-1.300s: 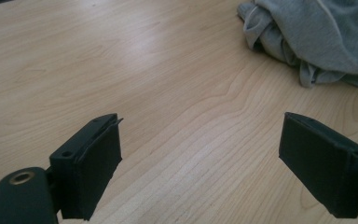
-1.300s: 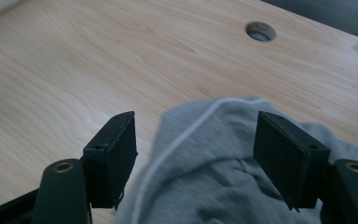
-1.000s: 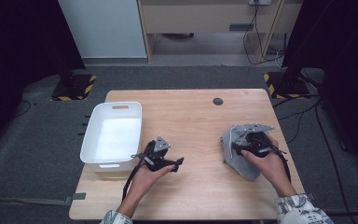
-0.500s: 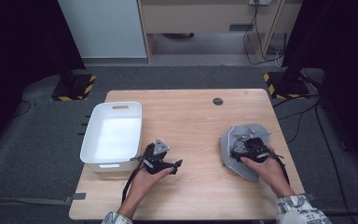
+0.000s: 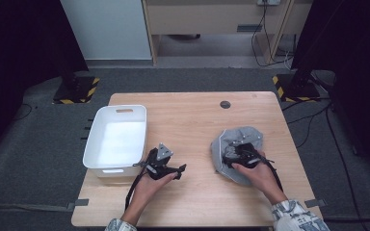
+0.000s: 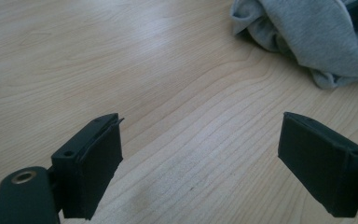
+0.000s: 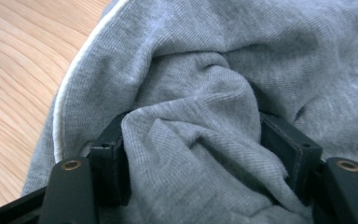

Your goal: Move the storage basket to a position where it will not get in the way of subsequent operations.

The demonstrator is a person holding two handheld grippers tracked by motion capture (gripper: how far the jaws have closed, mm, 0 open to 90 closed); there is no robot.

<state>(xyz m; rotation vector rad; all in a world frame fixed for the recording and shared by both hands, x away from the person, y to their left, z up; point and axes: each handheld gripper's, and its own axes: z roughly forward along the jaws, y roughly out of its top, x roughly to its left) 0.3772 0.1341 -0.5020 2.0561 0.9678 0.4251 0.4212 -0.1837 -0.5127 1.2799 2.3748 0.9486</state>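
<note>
A crumpled grey cloth (image 5: 241, 144) lies on the right half of the wooden counter (image 5: 192, 120), and the right claw (image 5: 234, 155) sits on top of it; its jaws have just been closing, and in the right gripper view a thick fold of the cloth (image 7: 200, 154) bulges between them, pressed from both sides. The left claw (image 5: 173, 169) rests low over bare wood just beside the white bin (image 5: 117, 139), well apart from the cloth, its jaws spread wide with nothing between them.
</note>
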